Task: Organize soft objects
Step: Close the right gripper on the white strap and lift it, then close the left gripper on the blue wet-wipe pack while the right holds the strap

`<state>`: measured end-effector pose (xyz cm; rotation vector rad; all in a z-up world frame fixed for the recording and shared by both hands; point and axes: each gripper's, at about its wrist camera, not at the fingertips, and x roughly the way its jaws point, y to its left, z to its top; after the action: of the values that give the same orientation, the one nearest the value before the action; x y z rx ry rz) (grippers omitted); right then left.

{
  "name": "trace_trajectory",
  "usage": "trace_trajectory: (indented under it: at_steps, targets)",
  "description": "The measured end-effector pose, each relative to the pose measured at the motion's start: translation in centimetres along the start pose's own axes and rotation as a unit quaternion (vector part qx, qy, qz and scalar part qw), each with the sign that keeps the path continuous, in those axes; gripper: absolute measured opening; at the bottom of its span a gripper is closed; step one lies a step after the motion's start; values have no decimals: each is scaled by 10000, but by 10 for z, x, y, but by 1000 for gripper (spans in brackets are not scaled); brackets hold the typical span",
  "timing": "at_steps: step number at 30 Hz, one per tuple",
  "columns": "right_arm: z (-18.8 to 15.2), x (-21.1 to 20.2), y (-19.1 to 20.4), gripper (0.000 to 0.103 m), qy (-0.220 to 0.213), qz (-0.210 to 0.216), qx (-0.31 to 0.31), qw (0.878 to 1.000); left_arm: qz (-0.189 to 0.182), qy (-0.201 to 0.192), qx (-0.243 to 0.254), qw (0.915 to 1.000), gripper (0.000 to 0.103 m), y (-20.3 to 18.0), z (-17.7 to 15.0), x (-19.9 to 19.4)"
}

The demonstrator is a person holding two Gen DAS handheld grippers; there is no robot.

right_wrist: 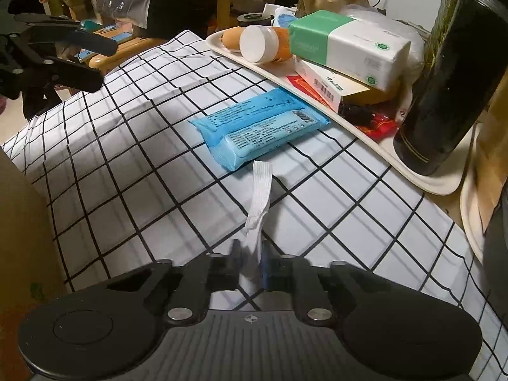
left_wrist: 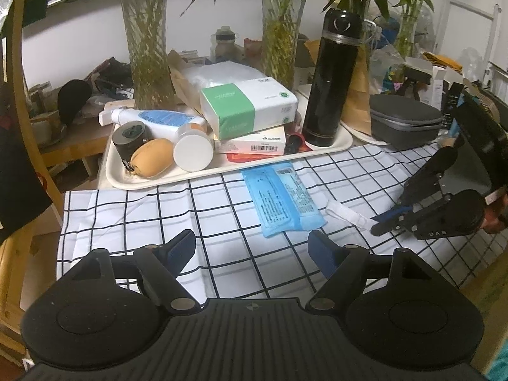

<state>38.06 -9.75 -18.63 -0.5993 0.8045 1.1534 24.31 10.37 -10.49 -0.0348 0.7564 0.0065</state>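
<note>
Right gripper (right_wrist: 250, 262) at the bottom middle was squeezed shut on the white strap (right_wrist: 261, 190), which lay below the blue wipes pack (right_wrist: 258, 128), while my left gripper (left_wrist: 252, 247) stood wide and empty, so I feared a quick pull might slip that thin strap free.

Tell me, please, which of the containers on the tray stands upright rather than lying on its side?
The tall black flask at the tray's right end stands upright; the white-capped jar and the spray bottle lie on their sides.
</note>
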Motion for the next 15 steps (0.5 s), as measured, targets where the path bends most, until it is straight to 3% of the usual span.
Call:
trace_trajectory:
  at_steps: [5,15]
  targets:
    - [1,-9,-4,4,-64,-296,78,9995,-29,32,84,10000,78,-4,0,11]
    - [-4,-65,-19,4,-332,-1091,577,9918,-106,3,105,9999,78,-12,10,39]
